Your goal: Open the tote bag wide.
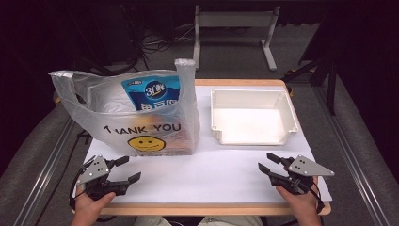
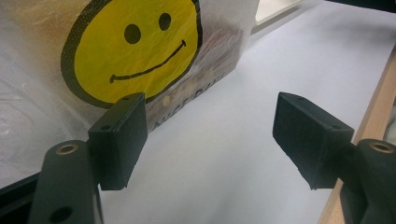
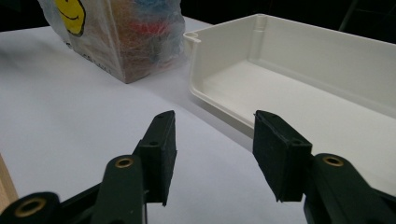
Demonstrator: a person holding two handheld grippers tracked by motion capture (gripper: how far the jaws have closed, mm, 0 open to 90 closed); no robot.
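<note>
Two grippers wait at the near edge, both empty. Left gripper: jaws spread wide, nothing between them. Right gripper: jaws parted too, nothing held.

Plastic bag with the smiley face and "THANK YOU" stands upright on the left half of the table, at about 12 to 1 o'clock from the left gripper, near but not touching. A blue packet pokes up inside it. From the right gripper the bag lies at roughly 10 o'clock, well apart; left hand is plainly nearer.

White tray sits at 12 o'clock from the right gripper, long axis running left to right, nothing in it.

Surface: white sheet over a wood-edged table. Room behind is dark, with cables on the floor and a white metal frame.
</note>
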